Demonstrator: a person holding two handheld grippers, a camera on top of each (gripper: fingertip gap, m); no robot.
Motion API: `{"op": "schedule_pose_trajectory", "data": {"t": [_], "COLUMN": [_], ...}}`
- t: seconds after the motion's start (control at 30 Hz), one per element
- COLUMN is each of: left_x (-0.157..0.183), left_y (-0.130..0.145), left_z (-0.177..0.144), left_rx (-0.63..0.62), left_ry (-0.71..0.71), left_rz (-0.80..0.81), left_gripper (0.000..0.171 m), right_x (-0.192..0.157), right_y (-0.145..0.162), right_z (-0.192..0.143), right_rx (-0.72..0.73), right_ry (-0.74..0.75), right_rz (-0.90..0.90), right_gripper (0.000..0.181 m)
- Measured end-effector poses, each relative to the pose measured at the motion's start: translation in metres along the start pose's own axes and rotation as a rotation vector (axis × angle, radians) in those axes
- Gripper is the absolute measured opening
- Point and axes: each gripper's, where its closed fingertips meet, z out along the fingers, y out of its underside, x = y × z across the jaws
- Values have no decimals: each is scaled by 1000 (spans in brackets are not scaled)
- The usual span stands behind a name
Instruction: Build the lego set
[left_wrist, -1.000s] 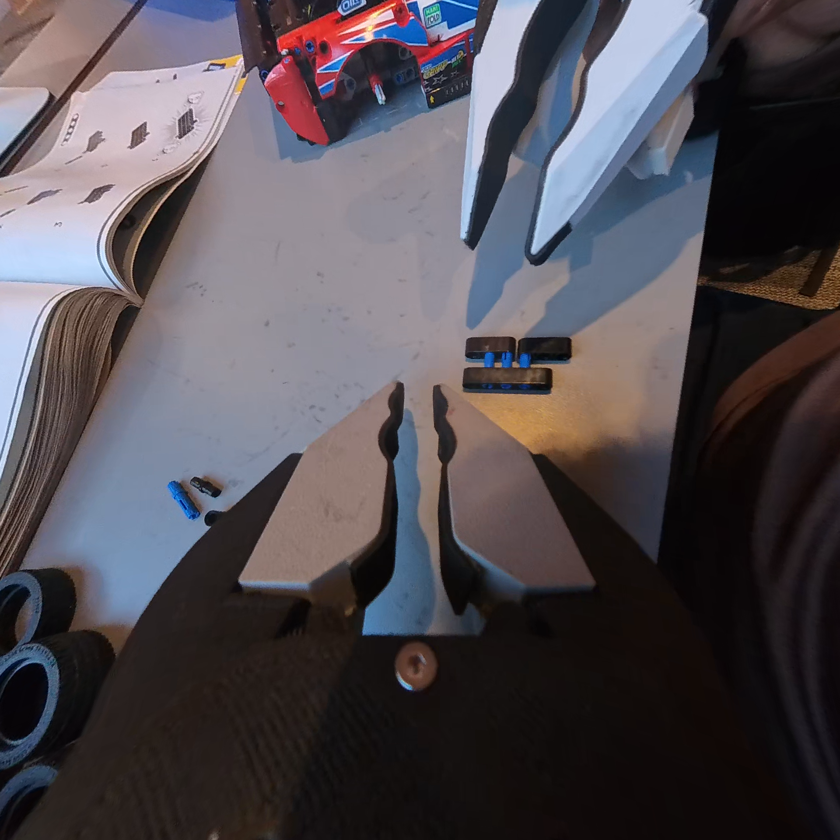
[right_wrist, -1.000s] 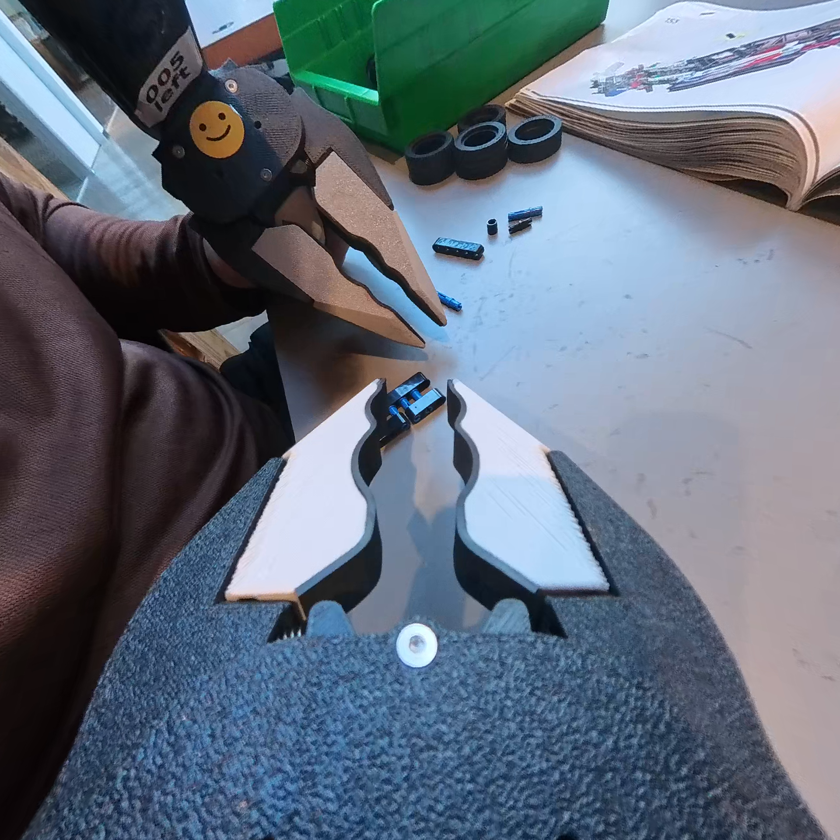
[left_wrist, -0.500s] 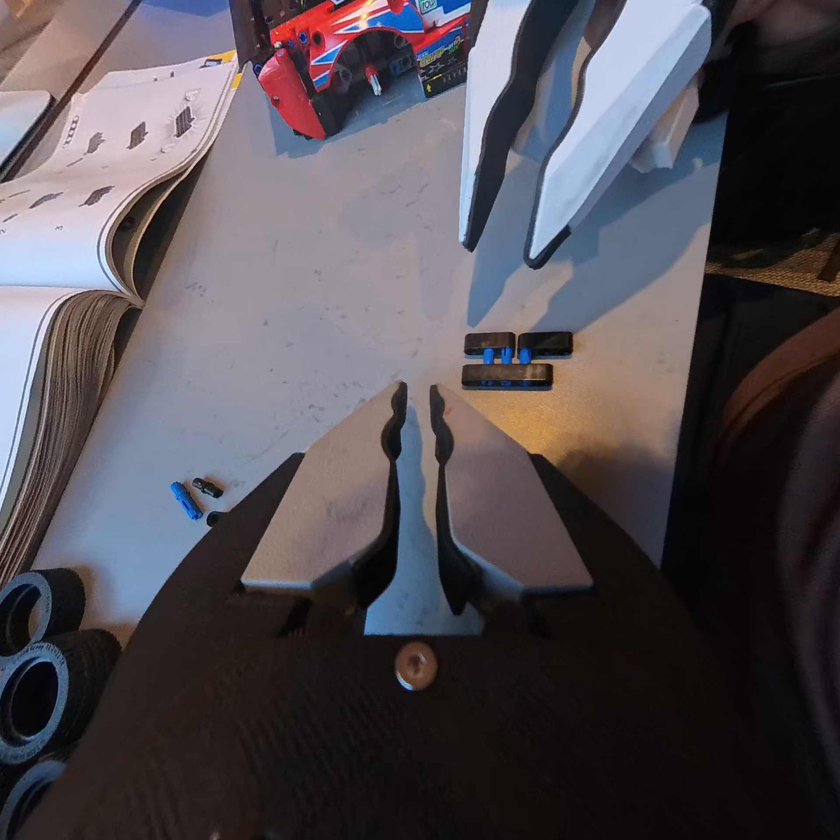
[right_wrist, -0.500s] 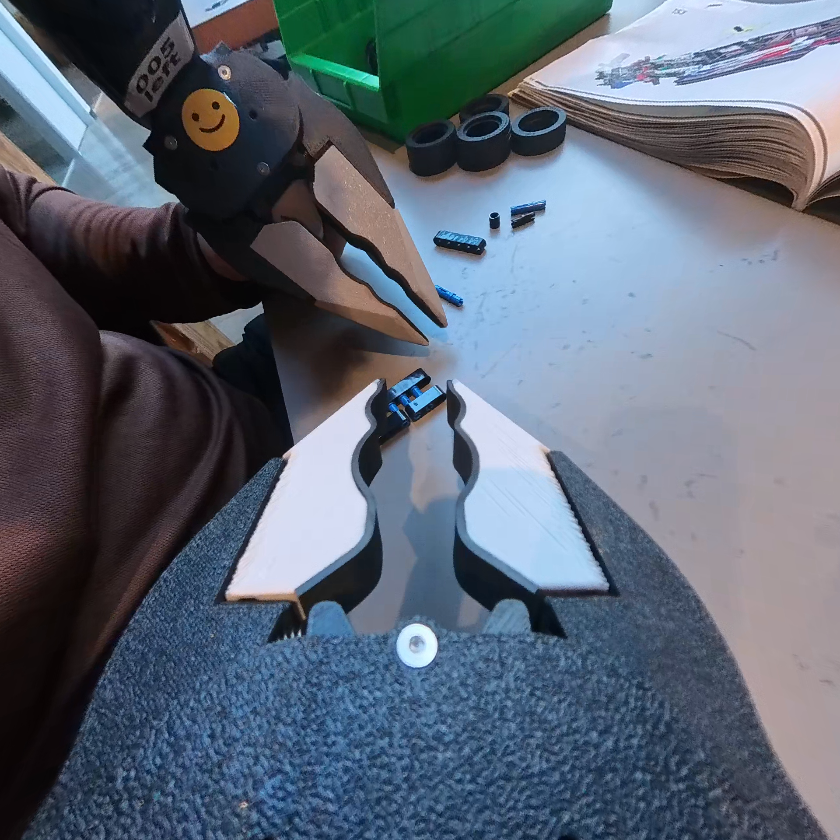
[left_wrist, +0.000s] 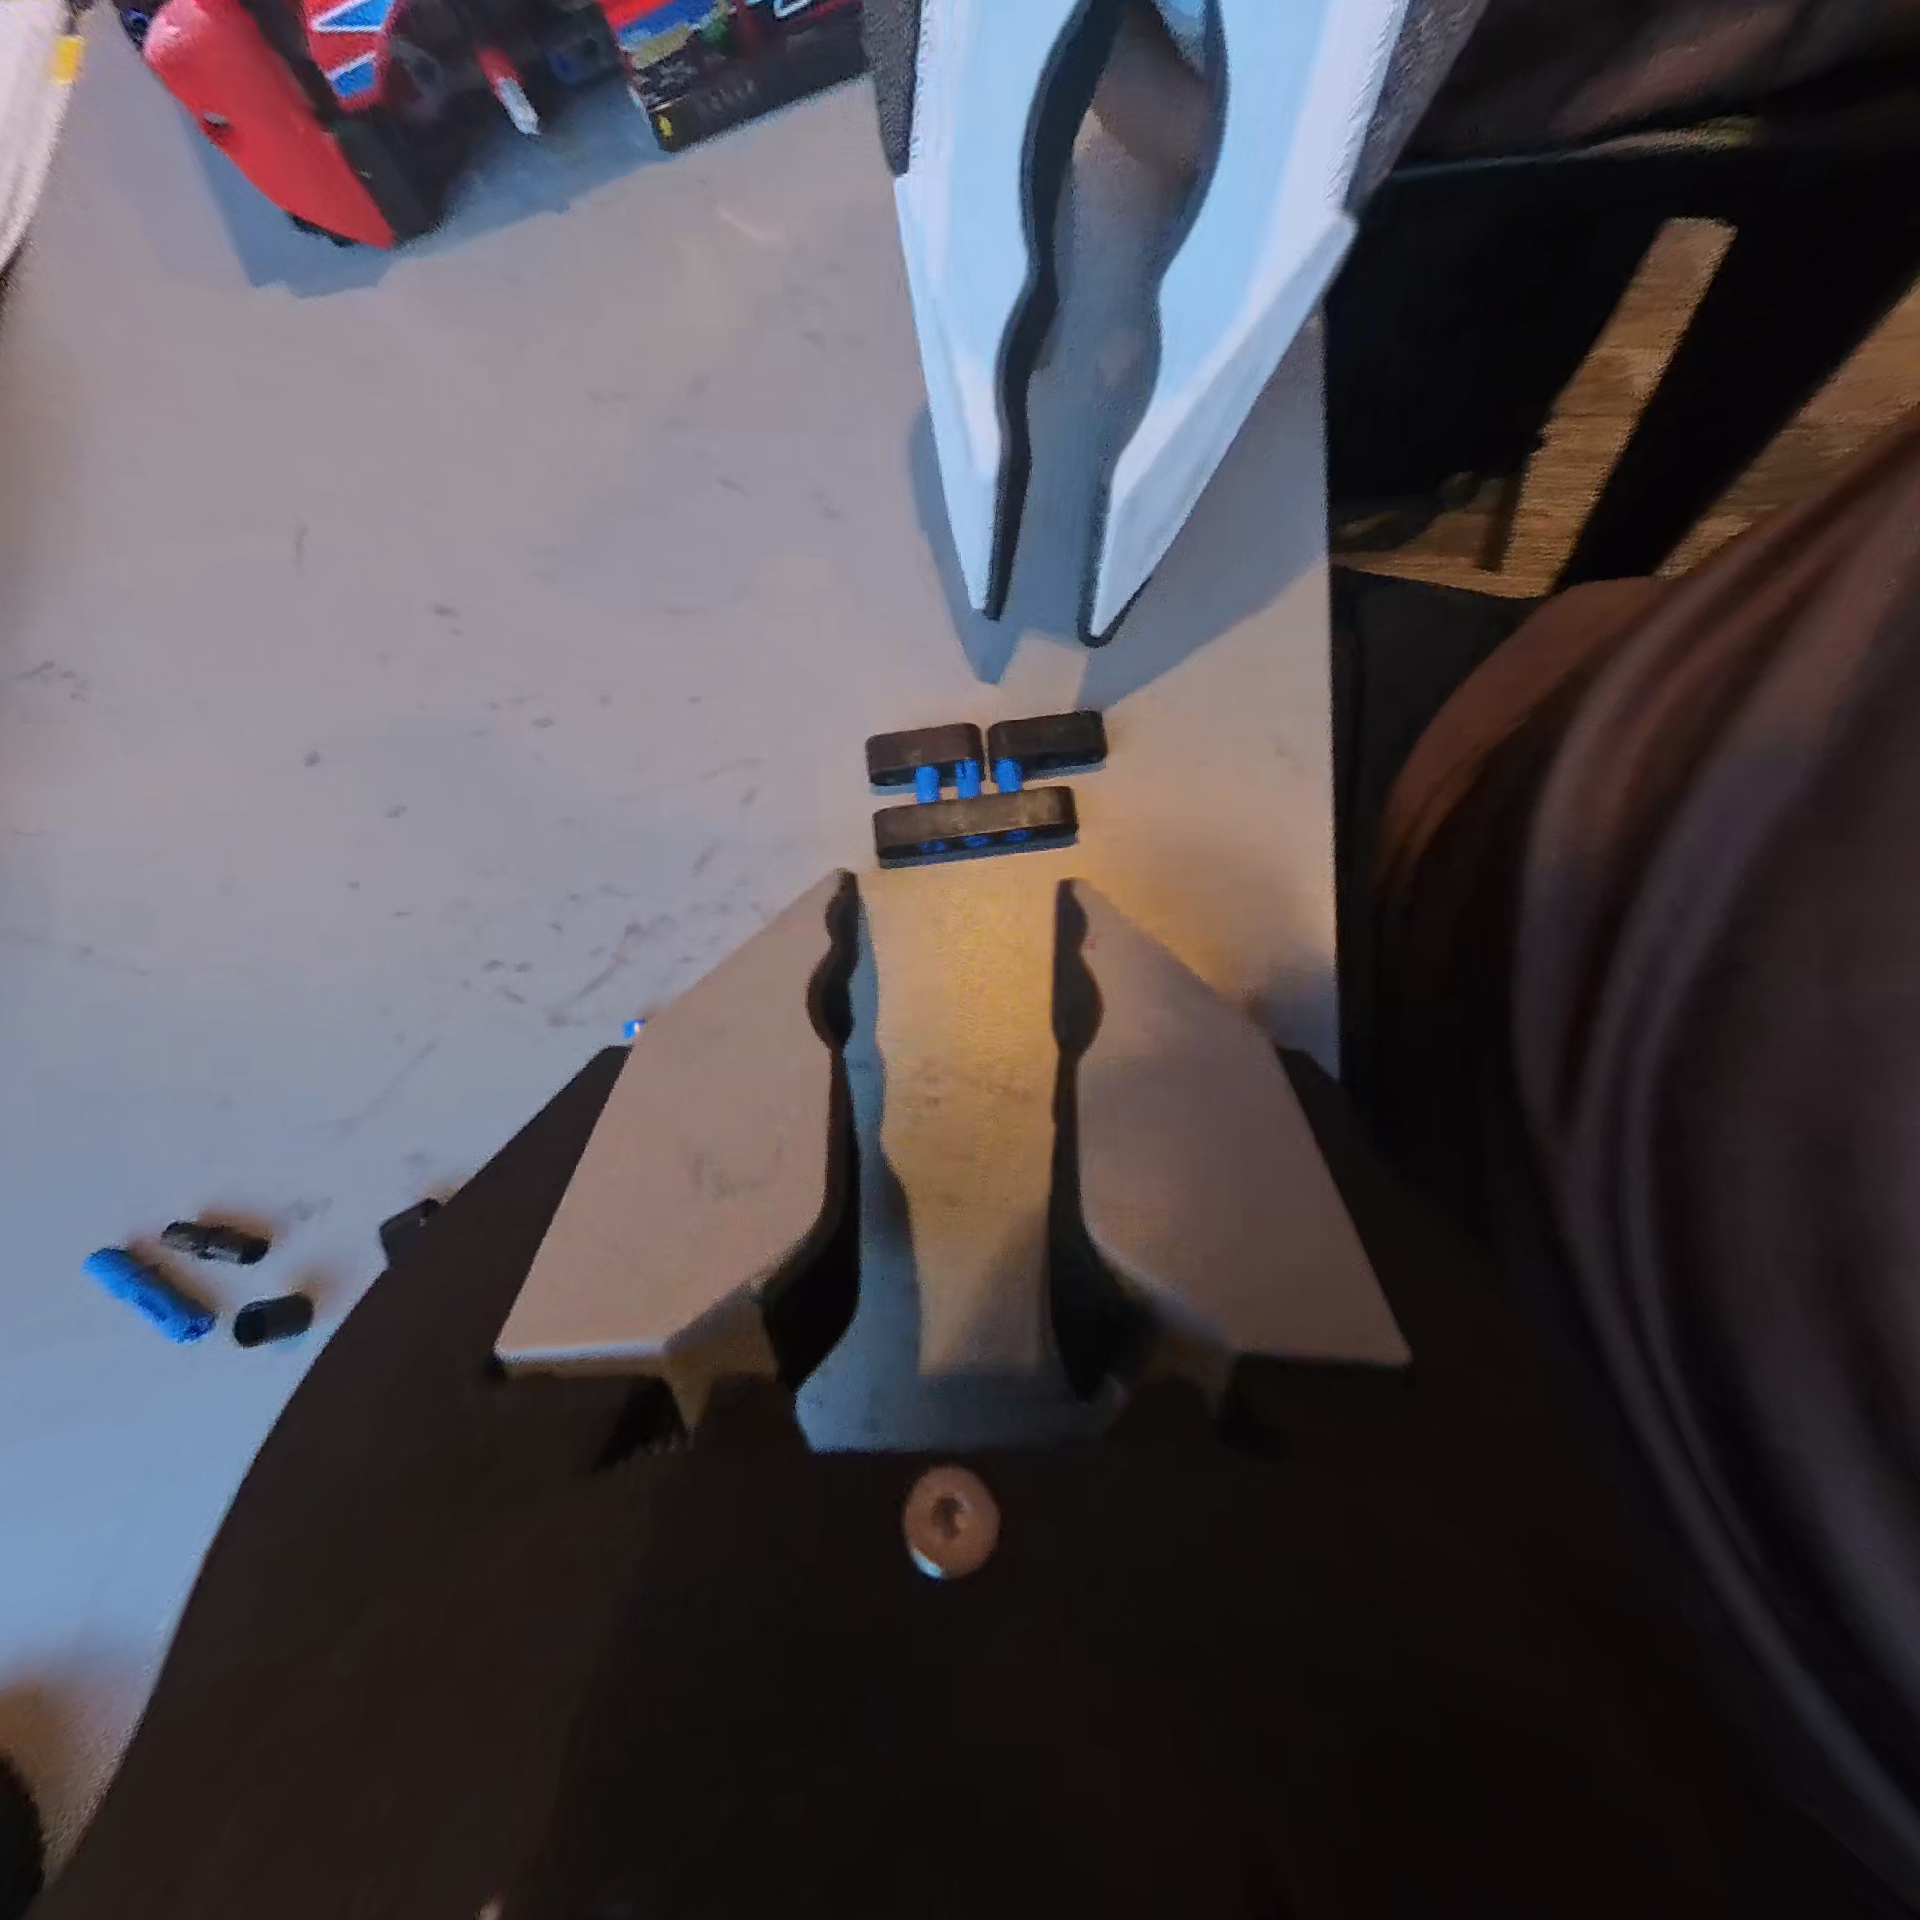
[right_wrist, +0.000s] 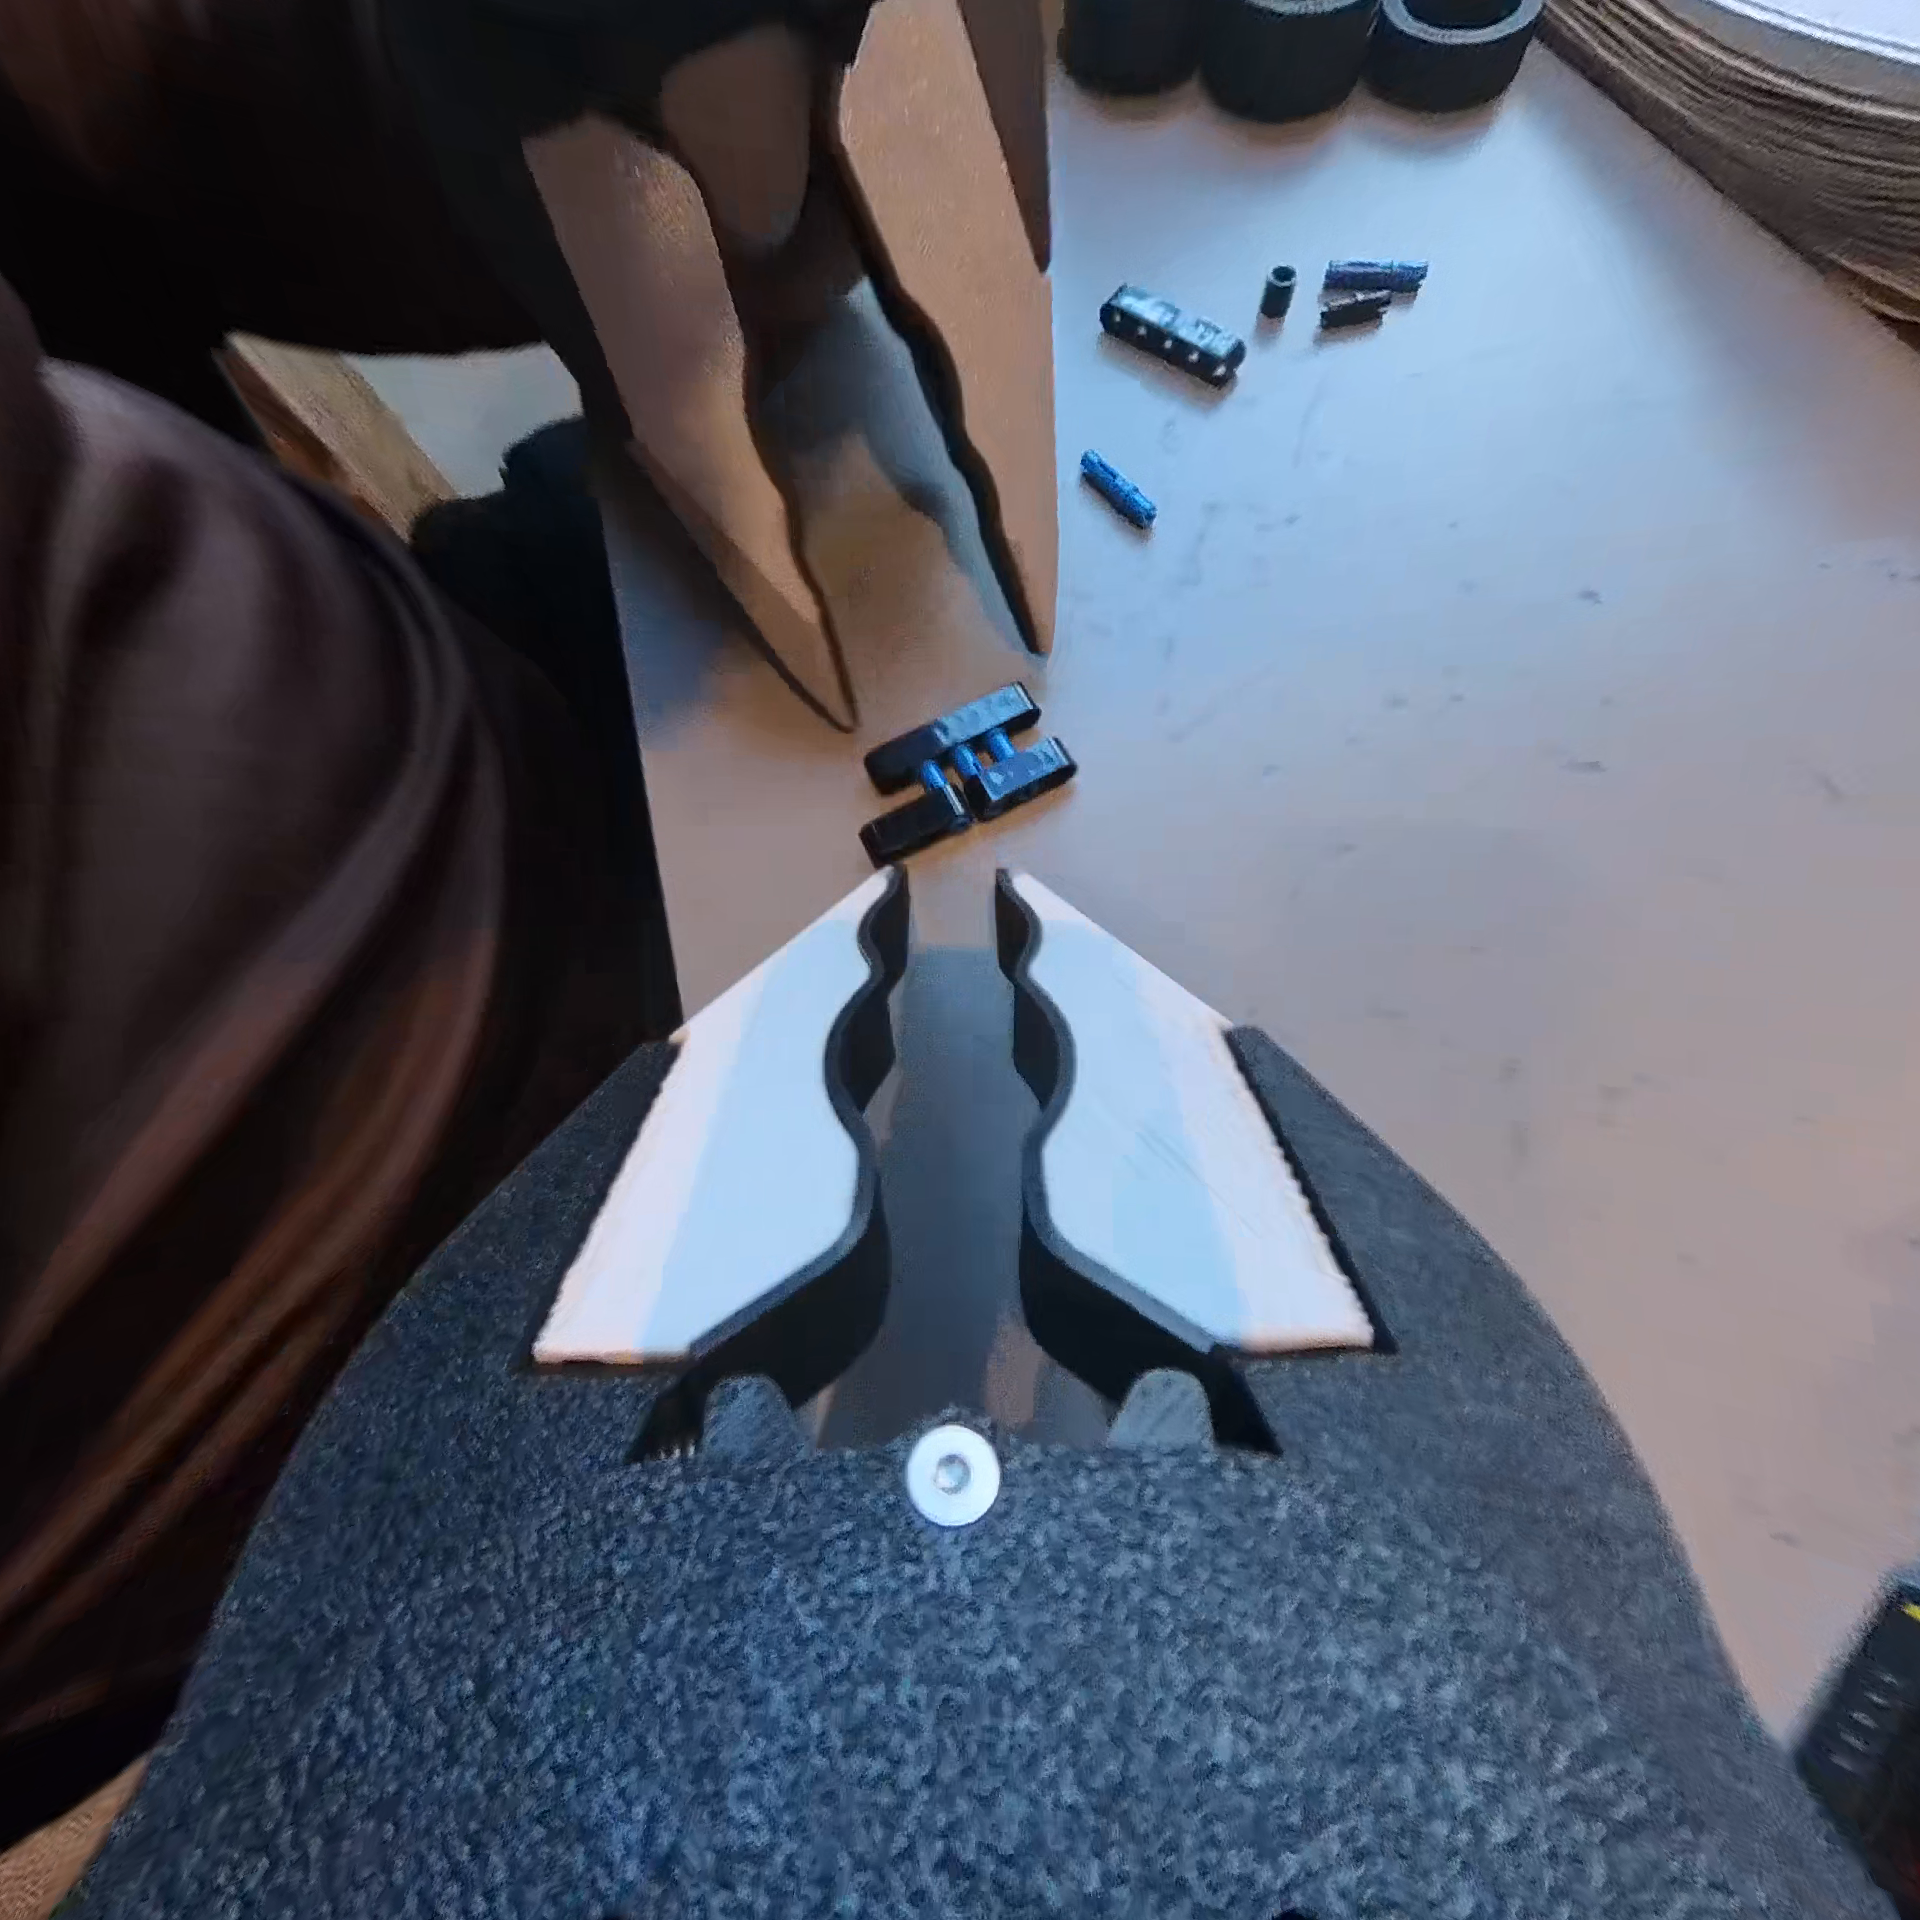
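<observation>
- We hold the left gripper (left_wrist: 958, 891) low over the grey table (left_wrist: 436, 582), jaws spread wide and empty, tips just short of the beam assembly (left_wrist: 977, 792).
- Our right gripper (right_wrist: 951, 883) faces it from the far side, jaws parted narrowly, gripping nothing.
- The assembly lies on the table between both tips: three black beams joined by three blue pins.
- Loose nearby we count one black beam (right_wrist: 1171, 335), two blue pins (right_wrist: 1117, 488), two small black pieces, three tyres (right_wrist: 1288, 57).
- The red car body (left_wrist: 312, 135) carries stickers; the blur leaves them unreadable.
</observation>
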Motion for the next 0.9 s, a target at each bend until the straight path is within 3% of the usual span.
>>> {"op": "schedule_pose_trajectory", "data": {"t": [0.13, 0.4, 0.67, 0.9], "left_x": [0, 0, 9, 10], "left_y": [0, -4, -6, -6], "left_z": [2, 7, 8, 9], "left_rx": [-9, -12, -8, -9], "left_ry": [55, 17, 24, 23], "left_rz": [-64, -80, -45, -54], "left_gripper": [41, 46, 30, 32], "right_x": [-3, -7, -11, -13], "right_y": [4, 9, 8, 9], "right_z": [0, 9, 12, 13], "right_rx": [-19, -79, -85, -86], "right_ry": [-21, -14, -13, -19], "right_rz": [-30, -92, -128, -138], "right_gripper": [16, 17, 20, 18]}}
